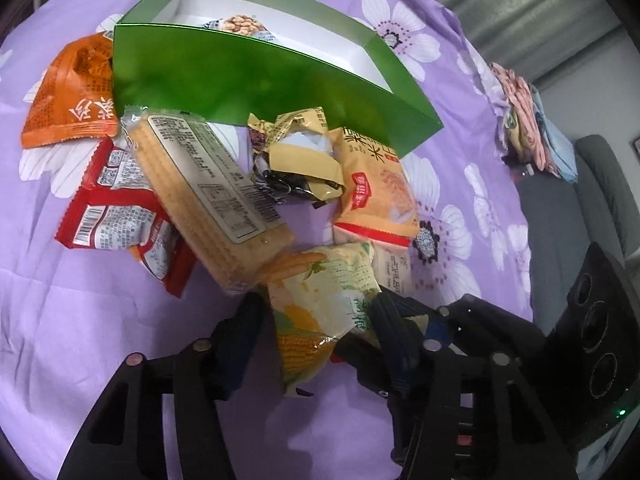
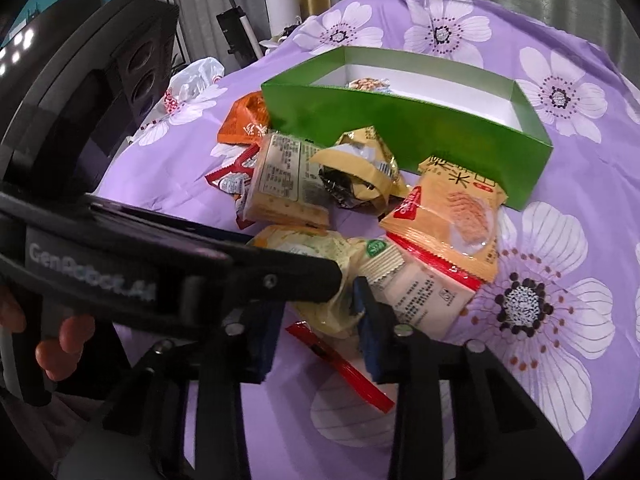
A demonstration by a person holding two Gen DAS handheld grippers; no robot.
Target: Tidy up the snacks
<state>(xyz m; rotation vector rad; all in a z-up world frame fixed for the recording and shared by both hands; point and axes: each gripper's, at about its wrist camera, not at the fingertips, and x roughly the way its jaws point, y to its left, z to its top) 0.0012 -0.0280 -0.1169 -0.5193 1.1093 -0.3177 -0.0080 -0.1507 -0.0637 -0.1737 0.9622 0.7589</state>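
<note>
A corn snack packet lies between the fingers of my left gripper, and both pads press its sides. In the right wrist view the left gripper's finger crosses over that packet. My right gripper has its jaws narrow around the packet's crumpled edge and a red wrapper. Its left pad tip is hidden. A beige packet touches its right finger from outside. The green box stands behind the pile with a peanut packet inside.
A biscuit pack, red packets, an orange packet, a crumpled yellow wrapper and a rice cracker bag lie on the purple floral sheet. Folded cloths sit at its right edge. A hand grips the left gripper's handle.
</note>
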